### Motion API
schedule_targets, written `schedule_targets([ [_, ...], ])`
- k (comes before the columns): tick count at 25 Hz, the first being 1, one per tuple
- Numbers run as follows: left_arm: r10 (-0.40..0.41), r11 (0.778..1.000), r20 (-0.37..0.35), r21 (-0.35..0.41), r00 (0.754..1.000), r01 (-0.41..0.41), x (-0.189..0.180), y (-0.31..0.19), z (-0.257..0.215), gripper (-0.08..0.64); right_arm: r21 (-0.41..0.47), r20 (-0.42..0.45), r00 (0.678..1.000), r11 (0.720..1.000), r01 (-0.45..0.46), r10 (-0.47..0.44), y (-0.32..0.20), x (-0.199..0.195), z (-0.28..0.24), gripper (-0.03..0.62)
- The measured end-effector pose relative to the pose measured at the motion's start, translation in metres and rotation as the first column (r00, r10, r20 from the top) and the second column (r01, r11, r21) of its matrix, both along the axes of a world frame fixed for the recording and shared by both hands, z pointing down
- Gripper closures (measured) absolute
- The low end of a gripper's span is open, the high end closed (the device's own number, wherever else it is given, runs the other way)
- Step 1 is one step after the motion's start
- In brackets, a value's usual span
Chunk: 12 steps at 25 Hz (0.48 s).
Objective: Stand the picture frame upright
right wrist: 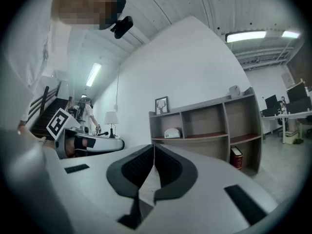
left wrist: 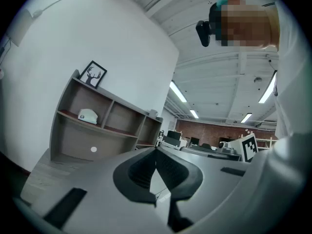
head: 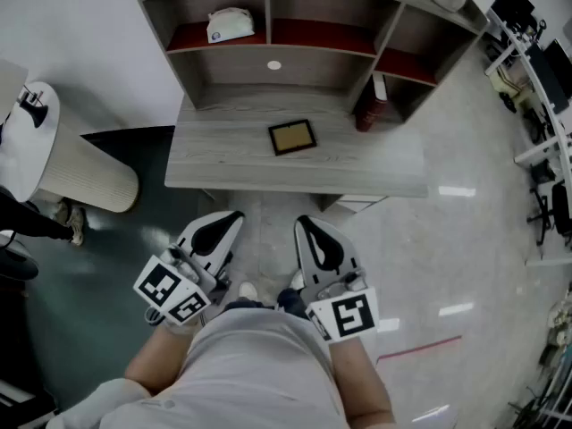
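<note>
Holding my left hand-held gripper [head: 207, 244] and right hand-held gripper [head: 323, 250] level, both with jaws together and empty, I see the small dark-rimmed picture frame [head: 292, 137] lying flat on the grey wooden surface [head: 214, 164] straight ahead, nearer my right, its longer side probably crosswise.

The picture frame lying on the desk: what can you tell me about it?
The picture frame is a rectangle with a thin dark border around a tan panel; no image can be made out on it. It lies flat, panel upward, near the middle of the grey wood-grain desk, slightly askew to its edges, in front of the shelf unit. Only the desk touches it.
</note>
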<state>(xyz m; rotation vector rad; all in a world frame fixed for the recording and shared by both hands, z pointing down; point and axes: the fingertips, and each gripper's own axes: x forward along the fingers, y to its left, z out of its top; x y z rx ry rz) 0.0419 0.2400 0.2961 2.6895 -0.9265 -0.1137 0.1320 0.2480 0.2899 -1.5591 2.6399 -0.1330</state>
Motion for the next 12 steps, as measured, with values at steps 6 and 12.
schedule_targets([
  [6, -0.008, 1.0, 0.013, 0.013, 1.0, 0.008, 0.015, -0.006, -0.002, 0.545, 0.005, -0.006, 1.0, 1.0, 0.017, -0.017, -0.006, 0.01, 0.0, 0.571],
  [12, -0.018, 1.0, 0.028, 0.014, 0.999, 0.018, 0.028, -0.01, 0.0, 0.546, -0.001, 0.011, 1.0, 1.0, 0.024, -0.024, -0.011, 0.027, 0.005, 0.569],
])
